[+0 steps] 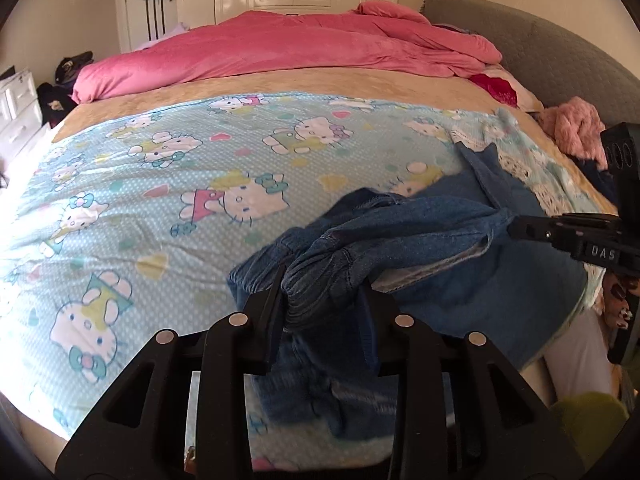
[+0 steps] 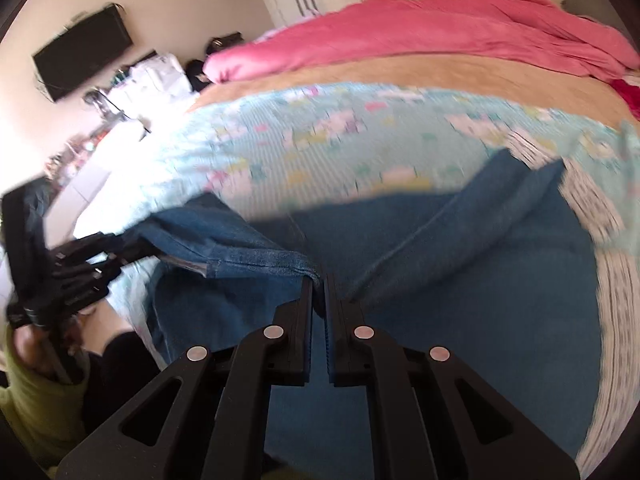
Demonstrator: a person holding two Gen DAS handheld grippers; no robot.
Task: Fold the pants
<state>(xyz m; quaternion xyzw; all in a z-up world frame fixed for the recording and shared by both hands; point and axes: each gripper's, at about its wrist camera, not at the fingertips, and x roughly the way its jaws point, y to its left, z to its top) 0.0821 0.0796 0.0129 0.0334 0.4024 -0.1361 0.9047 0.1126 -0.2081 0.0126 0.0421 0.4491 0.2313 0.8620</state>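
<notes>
Blue denim pants (image 1: 460,280) lie bunched on the near right part of a bed with a light blue Hello Kitty sheet (image 1: 160,184). My left gripper (image 1: 322,284) is shut on the gathered elastic waistband and holds it just above the sheet. My right gripper (image 2: 319,280) is shut on another edge of the pants (image 2: 460,320), which spread below it. The right gripper also shows in the left wrist view (image 1: 516,226), pinching the denim. The left gripper shows at the left of the right wrist view (image 2: 116,252). The denim is stretched between the two grippers.
A pink duvet (image 1: 300,48) is heaped across the far side of the bed. A grey headboard (image 1: 560,52) is at the right, with pink fluffy clothing (image 1: 576,128) beside it. White drawers (image 1: 20,108) stand left of the bed. A wall TV (image 2: 80,52) hangs at the left.
</notes>
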